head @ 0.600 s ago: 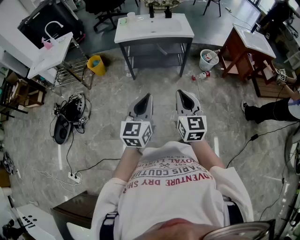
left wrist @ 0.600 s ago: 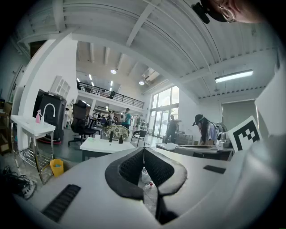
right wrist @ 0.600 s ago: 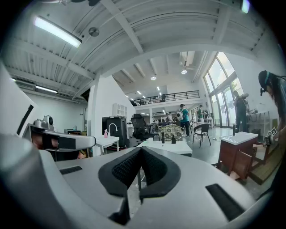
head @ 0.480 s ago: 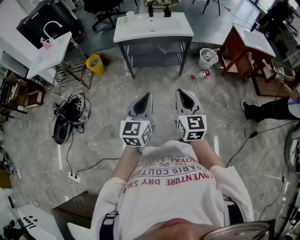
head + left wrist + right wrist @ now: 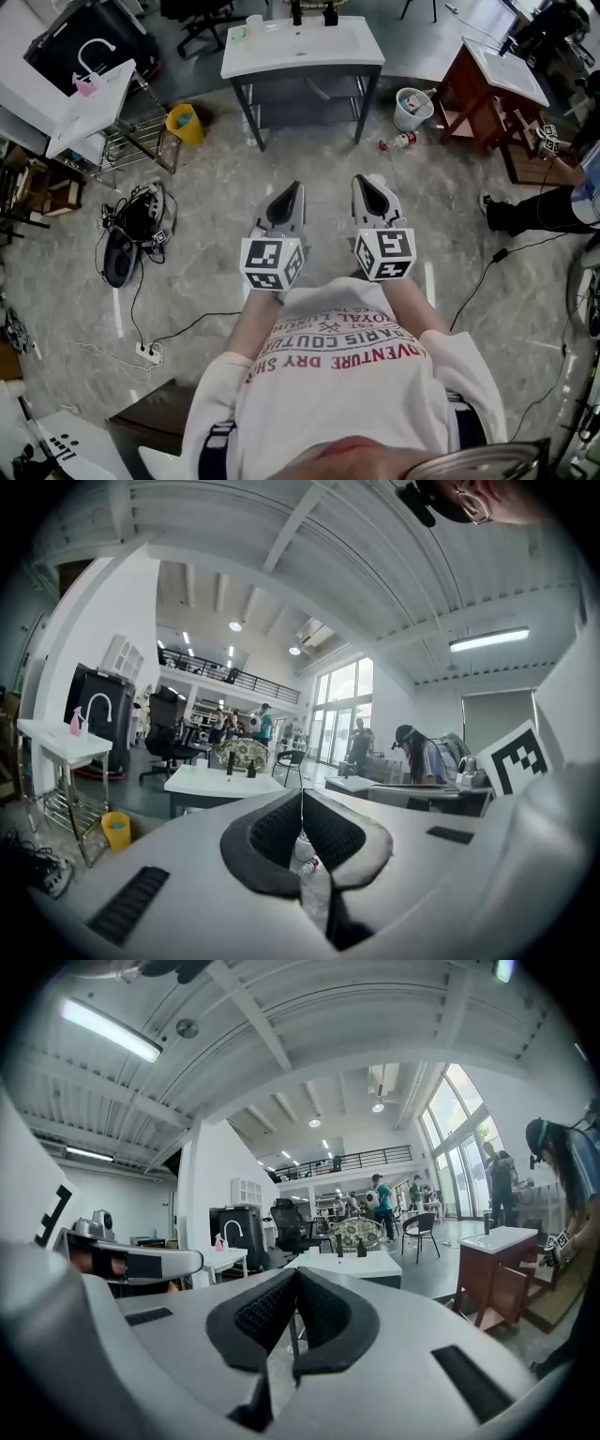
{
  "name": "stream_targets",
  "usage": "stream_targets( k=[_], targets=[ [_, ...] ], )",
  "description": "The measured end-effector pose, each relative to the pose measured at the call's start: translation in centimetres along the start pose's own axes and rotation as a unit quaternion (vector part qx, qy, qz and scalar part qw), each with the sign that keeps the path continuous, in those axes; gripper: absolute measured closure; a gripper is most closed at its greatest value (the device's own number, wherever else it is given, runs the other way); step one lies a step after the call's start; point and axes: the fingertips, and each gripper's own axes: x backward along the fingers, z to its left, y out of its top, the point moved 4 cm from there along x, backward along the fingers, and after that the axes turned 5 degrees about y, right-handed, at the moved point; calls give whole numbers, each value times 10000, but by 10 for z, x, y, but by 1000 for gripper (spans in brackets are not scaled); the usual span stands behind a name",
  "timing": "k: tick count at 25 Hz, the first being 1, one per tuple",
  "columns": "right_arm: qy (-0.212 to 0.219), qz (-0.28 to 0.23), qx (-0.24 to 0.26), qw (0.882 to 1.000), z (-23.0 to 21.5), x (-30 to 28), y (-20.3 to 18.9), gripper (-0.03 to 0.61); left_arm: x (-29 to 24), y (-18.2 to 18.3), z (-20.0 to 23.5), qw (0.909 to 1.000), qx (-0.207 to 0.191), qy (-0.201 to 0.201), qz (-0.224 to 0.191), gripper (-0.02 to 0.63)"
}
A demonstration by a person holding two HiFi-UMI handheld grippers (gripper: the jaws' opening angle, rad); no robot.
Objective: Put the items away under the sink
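A white sink stand (image 5: 302,45) with dark legs and open shelves under it stands at the far end of the floor, well away from both grippers. Past it to the right, a plastic bottle with a red cap (image 5: 398,142) lies on the floor beside a white bucket (image 5: 412,108). My left gripper (image 5: 292,190) and right gripper (image 5: 362,183) are held side by side in front of the person's chest, pointing at the stand. Both are shut with nothing between the pads. The left gripper view shows the sink stand (image 5: 220,782) over the shut left gripper (image 5: 301,796); the right gripper (image 5: 296,1274) also faces it.
A yellow bucket (image 5: 184,122) sits left of the stand beside a wire rack. A brown wooden vanity (image 5: 495,89) stands at the right, a person's legs (image 5: 539,214) near it. Cables and dark gear (image 5: 131,234) lie on the floor at the left.
The sink stand and floor items have slid slightly toward the top of the head view. Both grippers keep the same pose and stay shut.
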Motion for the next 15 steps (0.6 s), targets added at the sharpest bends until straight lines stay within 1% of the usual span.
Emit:
stream_targets(
  k=[4,7,12,15],
  targets=[
    [-32,100,8,9999,-1,-4,-7,554,-6,-6,5,10000,58,3,59,591],
    [-19,165,16,9999,-10,-14,-10,554,-18,-8,8,9999,109,41,88,591],
    [95,179,-19,9998,-44,-44,-14,554,-58,-16,8,9997,109,165,170,591],
    [239,150,-56,9996,-67,-71,-9,554,-89,-11,13,9993,112,318,178,591]
  ],
)
